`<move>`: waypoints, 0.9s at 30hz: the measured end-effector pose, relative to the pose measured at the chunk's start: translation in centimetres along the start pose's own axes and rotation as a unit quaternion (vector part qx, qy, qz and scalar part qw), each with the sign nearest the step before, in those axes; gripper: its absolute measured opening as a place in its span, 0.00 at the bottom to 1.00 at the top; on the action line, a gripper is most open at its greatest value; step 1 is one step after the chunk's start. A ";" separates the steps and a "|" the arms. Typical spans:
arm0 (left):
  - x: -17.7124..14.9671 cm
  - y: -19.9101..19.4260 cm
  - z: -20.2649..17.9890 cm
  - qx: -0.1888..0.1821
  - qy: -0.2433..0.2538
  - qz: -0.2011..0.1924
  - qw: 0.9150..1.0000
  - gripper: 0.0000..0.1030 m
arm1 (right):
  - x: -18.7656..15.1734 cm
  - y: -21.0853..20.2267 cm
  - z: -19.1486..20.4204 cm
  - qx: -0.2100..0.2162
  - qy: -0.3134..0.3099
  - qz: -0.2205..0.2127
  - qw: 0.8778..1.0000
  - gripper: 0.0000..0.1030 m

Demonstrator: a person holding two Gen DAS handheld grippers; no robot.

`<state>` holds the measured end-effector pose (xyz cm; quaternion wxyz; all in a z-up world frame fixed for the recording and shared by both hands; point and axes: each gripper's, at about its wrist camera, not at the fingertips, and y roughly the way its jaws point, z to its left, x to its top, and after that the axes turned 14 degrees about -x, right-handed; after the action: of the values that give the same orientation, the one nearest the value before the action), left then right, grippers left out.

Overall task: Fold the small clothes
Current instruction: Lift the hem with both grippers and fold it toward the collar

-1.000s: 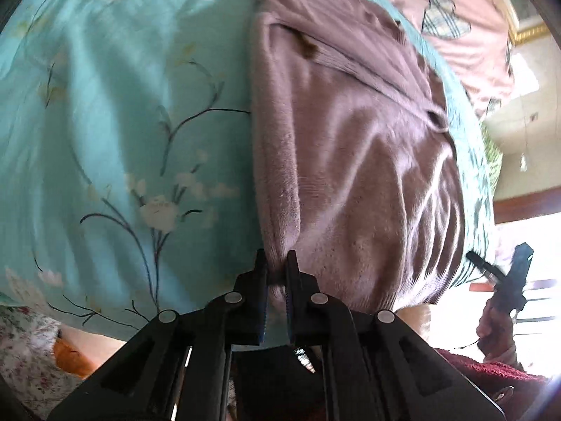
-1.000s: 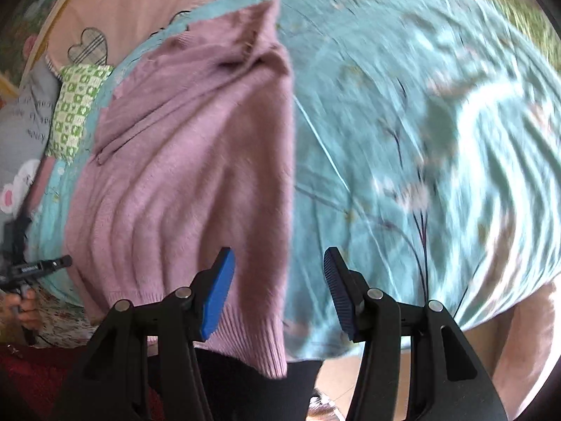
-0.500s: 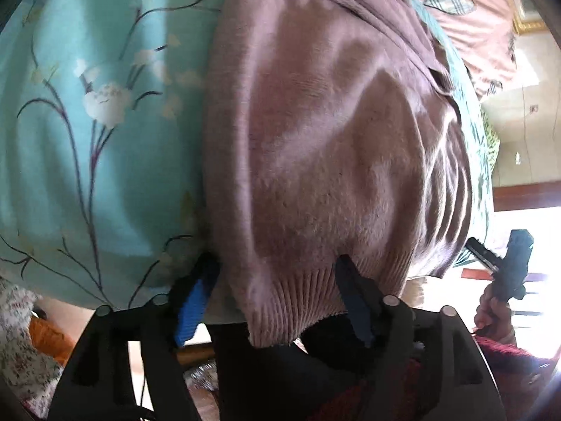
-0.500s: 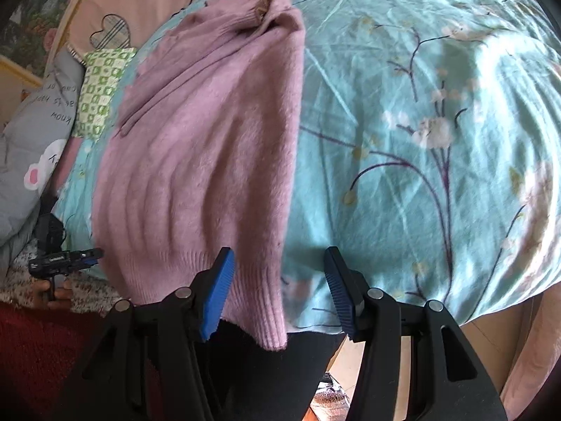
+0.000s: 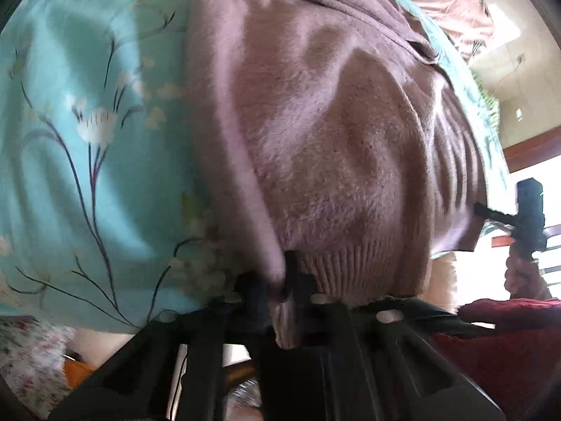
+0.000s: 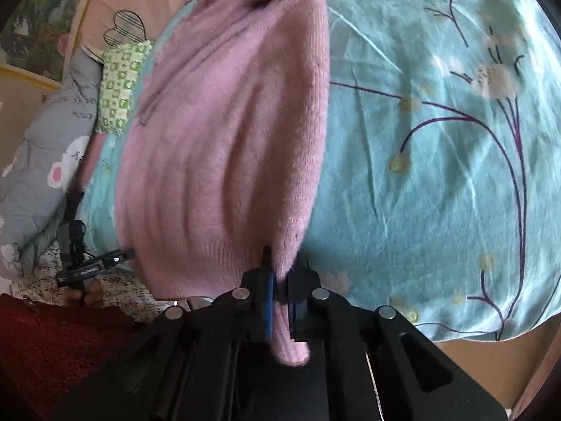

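Both grippers clench the ribbed hem of a pink sweater [image 6: 224, 147] lying on a floral bedsheet [image 6: 438, 161]: left gripper [image 5: 280, 280], right gripper [image 6: 278, 280]. Lifting both corners evenly should keep the fold square.

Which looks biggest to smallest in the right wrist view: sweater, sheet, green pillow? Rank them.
1. sheet and sweater: about equal in area here; the sweater lies on the sheet, hiding part of it, so unsure.
2. green pillow: clearly smallest, though farther from the camera.
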<state>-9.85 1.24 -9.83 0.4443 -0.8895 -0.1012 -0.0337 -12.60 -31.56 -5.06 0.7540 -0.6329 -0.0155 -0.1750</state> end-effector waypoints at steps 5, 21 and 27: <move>-0.6 -1.2 -0.1 -0.016 0.017 -0.017 1.000 0.04 | -0.4 -1.5 -1.3 0.000 0.016 -0.005 1.000 0.06; 6.5 -12.0 -0.9 -0.197 -0.042 -0.184 0.962 0.03 | 4.1 -7.5 -2.1 0.171 0.108 -0.108 0.973 0.05; 13.5 -13.0 -2.2 -0.201 -0.010 -0.221 0.954 0.03 | 10.6 -8.7 0.5 0.191 0.074 -0.143 0.968 0.05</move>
<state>0.66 9.09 3.73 0.2363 -0.9161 -0.2910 -0.1422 -5.05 -34.85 5.89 0.8273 -0.4533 -0.0836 -0.3211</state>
